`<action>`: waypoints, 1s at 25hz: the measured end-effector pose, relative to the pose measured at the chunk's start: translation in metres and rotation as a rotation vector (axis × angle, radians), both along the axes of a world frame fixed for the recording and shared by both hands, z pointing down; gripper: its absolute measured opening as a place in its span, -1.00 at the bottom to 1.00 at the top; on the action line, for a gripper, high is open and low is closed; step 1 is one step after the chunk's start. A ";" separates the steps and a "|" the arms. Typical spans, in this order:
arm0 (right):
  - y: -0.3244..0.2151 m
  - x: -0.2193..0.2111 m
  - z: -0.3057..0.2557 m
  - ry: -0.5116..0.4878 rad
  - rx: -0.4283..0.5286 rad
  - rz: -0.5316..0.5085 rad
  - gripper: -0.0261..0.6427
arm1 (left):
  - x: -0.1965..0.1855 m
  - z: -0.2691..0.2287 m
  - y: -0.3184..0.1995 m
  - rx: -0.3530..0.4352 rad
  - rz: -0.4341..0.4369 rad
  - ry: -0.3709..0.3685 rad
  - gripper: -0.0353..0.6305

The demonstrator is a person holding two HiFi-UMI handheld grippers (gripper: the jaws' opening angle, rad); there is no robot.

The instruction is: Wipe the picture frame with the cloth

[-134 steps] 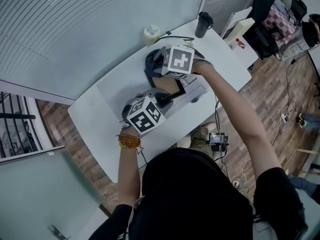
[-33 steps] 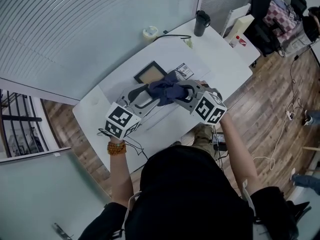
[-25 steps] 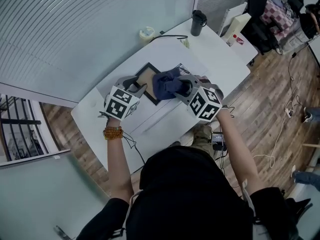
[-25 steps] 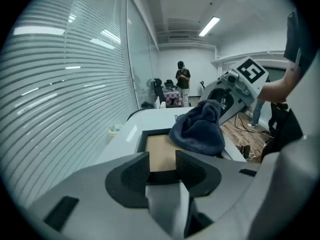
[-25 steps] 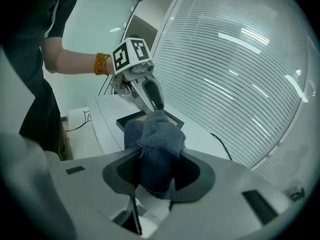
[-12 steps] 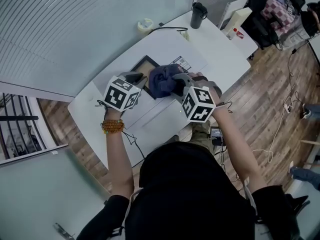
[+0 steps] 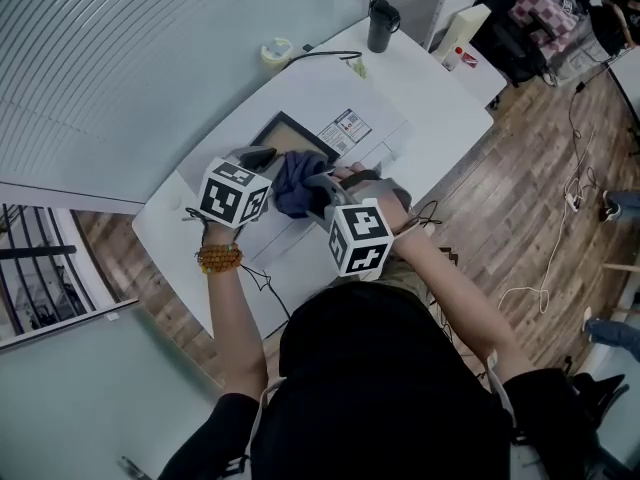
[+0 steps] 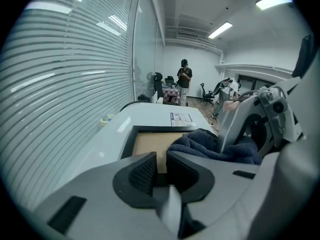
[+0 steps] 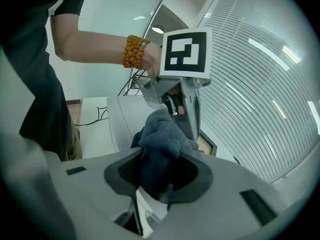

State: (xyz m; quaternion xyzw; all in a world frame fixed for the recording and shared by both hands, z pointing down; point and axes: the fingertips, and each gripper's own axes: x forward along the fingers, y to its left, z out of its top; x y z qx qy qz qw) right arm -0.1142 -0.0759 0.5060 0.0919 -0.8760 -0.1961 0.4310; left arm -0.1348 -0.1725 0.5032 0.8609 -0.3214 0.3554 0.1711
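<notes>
Picture frame (image 7: 298, 136): black border, tan panel, lying flat on the white desk (image 7: 420, 98) on the side towards the slatted window wall. A printed sheet (image 7: 343, 128) lies just beyond it.

Left gripper (image 7: 258, 155): at the frame's near-left edge, pointing down at a slant. Its fingers have just been closing and now stand almost together. In the left gripper view, the frame's dark near edge sits pinched in the narrow gap between them. A bead bracelet (image 7: 218, 258) is on the wrist of that hand.

Right gripper (image 7: 315, 190): just beside the left one, on the frame's near-right side. Its fingers have also just been closing and are clamped on the cloth (image 7: 293, 183), a dark blue bunch. The right gripper view shows the fabric filling the space between the pads and bulging out ahead of them.

Cloth position: it rests over the near-right part of the frame, covering that corner of the tan panel. The far-left part of the panel stays exposed.

A dark cup (image 7: 380, 25) stands at the desk's far end, well apart.
</notes>
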 end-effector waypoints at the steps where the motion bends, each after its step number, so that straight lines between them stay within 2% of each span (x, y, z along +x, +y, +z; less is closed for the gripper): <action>1: 0.000 -0.001 0.000 -0.006 0.002 0.000 -0.61 | 0.000 0.000 0.000 0.000 0.000 0.002 -0.75; 4: 0.001 0.001 -0.002 -0.051 -0.029 0.019 -0.61 | 0.000 -0.001 0.001 0.001 -0.004 0.011 -0.75; 7: -0.005 0.014 -0.005 -0.114 -0.099 0.088 -0.60 | 0.003 -0.001 0.002 -0.006 -0.005 0.019 -0.75; 12: -0.042 0.053 -0.005 -0.105 -0.116 0.253 -0.61 | 0.004 -0.002 0.001 -0.006 0.003 0.021 -0.75; 15: -0.059 0.069 -0.006 -0.089 -0.116 0.316 -0.61 | 0.004 -0.002 0.000 -0.008 0.003 0.019 -0.75; 20: -0.054 0.062 -0.001 -0.002 -0.004 0.304 -0.63 | 0.003 -0.002 -0.001 -0.014 -0.005 0.016 -0.75; 25: -0.044 0.049 0.000 -0.004 0.004 0.274 -0.63 | 0.001 -0.001 -0.001 -0.023 -0.012 0.020 -0.75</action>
